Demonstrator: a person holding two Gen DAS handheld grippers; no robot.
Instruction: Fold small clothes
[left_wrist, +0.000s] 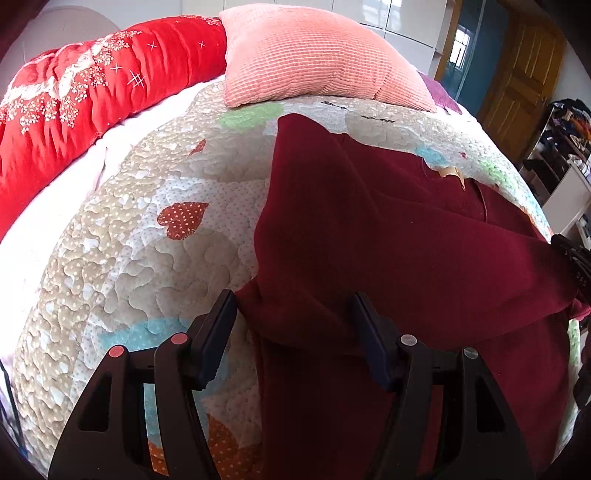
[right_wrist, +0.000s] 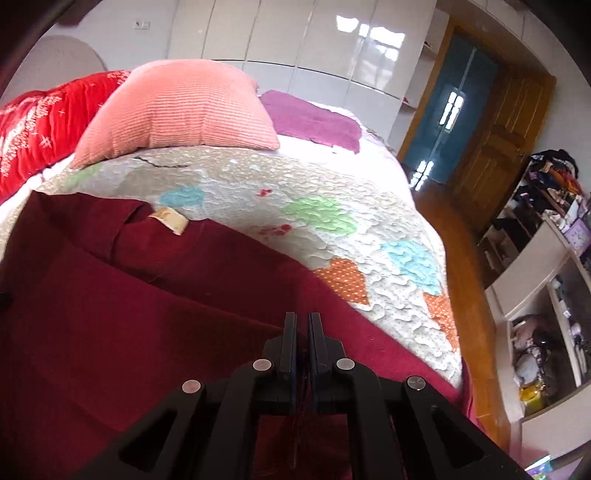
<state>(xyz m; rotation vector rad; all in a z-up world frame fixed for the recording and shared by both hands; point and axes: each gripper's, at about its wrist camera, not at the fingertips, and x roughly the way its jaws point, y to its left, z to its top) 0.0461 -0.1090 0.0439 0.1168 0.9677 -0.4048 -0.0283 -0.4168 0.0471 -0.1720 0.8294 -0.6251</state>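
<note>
A dark red garment (left_wrist: 388, 236) lies spread on the quilted bed, with a tan label (left_wrist: 448, 171) near its collar. My left gripper (left_wrist: 293, 306) is open, its fingers standing either side of a raised fold at the garment's left edge. In the right wrist view the same garment (right_wrist: 129, 314) fills the lower left, label (right_wrist: 170, 218) showing. My right gripper (right_wrist: 303, 321) is shut on the garment's edge, with red cloth pinched between the pads. The right gripper also shows at the right edge of the left wrist view (left_wrist: 576, 262).
A heart-patterned quilt (left_wrist: 155, 236) covers the bed. A pink pillow (left_wrist: 317, 55) and a red blanket (left_wrist: 81, 92) lie at the head. A purple cloth (right_wrist: 314, 122) lies beyond. The bed edge, wood floor (right_wrist: 454, 236) and cluttered shelves (right_wrist: 546, 295) are on the right.
</note>
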